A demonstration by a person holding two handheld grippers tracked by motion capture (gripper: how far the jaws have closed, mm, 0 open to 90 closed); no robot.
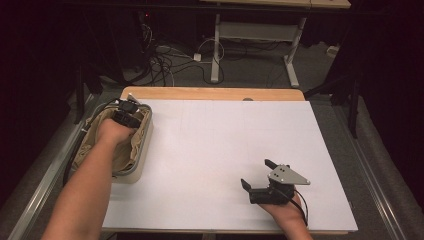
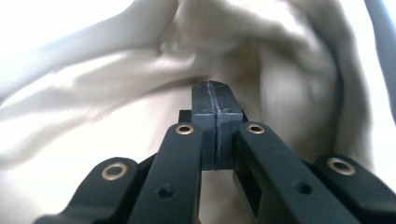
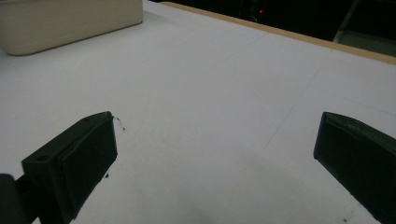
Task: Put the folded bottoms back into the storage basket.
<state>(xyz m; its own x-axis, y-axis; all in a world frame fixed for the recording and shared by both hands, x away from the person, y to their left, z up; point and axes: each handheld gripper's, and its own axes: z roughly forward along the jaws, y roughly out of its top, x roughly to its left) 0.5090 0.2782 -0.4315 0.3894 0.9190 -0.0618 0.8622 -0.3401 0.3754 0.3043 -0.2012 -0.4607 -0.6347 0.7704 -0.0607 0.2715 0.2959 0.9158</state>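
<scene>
Cloth (image 1: 127, 145) in bin (image 1: 144, 150), table's (image 1: 215, 150) left; right gripper (image 1: 257, 175) near-right

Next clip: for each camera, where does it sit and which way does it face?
High view: above the near edge, looking forward and down on the table; both forearms, left tool in the bin, right tool.
Left gripper view: on the left tool, shut, facing cloth.
Right gripper view: on the right tool, open, facing the table and bin, both shared with high.

Left gripper (image 1: 125, 116) jaws hidden among cloth (image 1: 127, 150) folds in the high view.
</scene>
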